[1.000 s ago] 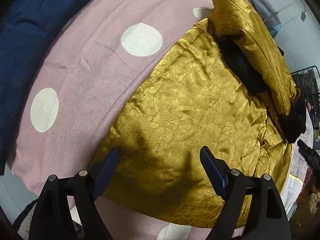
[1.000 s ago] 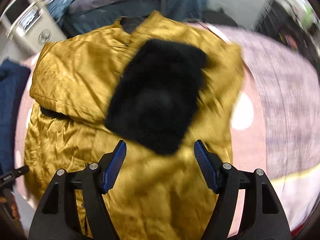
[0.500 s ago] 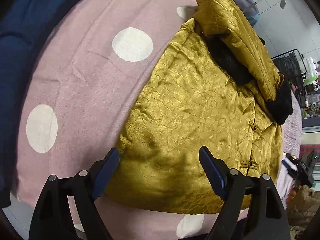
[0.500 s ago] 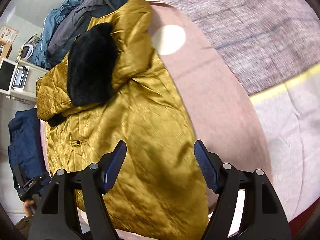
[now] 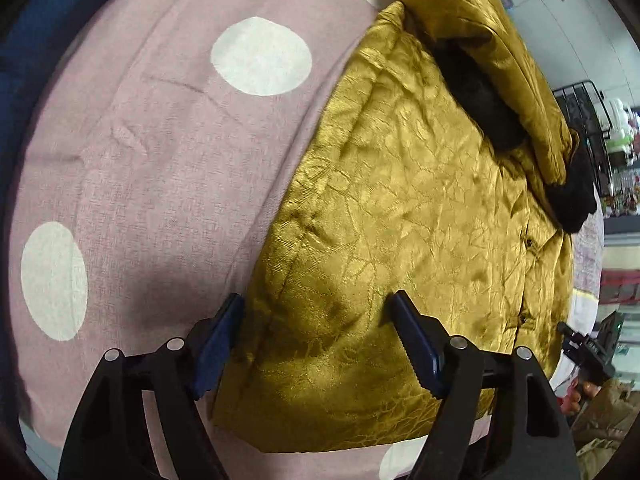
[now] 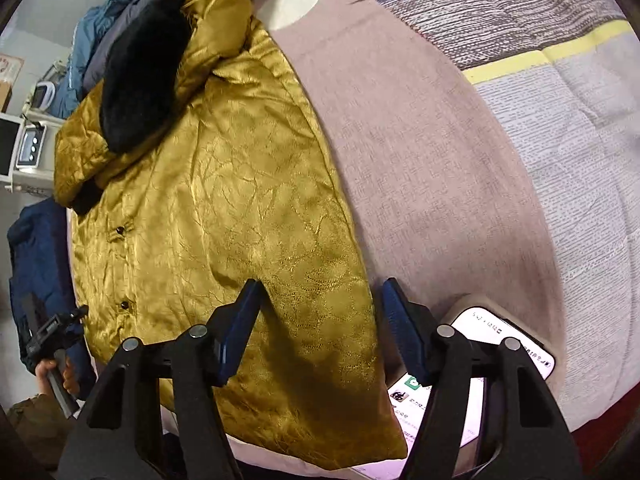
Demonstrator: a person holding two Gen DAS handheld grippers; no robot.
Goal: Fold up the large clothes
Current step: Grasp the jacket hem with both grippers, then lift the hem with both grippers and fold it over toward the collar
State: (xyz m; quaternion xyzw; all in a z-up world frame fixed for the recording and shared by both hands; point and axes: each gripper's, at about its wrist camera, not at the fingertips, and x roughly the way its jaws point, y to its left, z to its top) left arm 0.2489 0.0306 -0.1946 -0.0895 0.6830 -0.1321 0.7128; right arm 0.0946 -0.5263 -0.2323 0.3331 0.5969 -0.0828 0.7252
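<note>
A gold satin jacket [image 5: 408, 208] with black fur trim [image 5: 480, 96] lies on a pink sheet with white dots [image 5: 160, 128]. Its sleeves are folded over the chest at the far end. My left gripper [image 5: 316, 328] is open, just above the jacket's left hem corner. In the right wrist view the jacket [image 6: 208, 216] lies with its fur collar [image 6: 140, 76] far left. My right gripper [image 6: 320, 312] is open, straddling the jacket's right side edge near the hem. The other gripper [image 6: 52, 332] shows at the left edge.
A lit phone [image 6: 500, 344] lies on the sheet under my right gripper. A dark blue garment [image 6: 36, 256] sits beside the jacket. A grey striped blanket [image 6: 540, 40] covers the bed to the right. Blue and grey clothes [image 6: 104, 32] pile beyond the collar.
Both grippers have come down toward the jacket's hem end. The right view swung from over the fur collar to the right side edge. Both stayed open.
</note>
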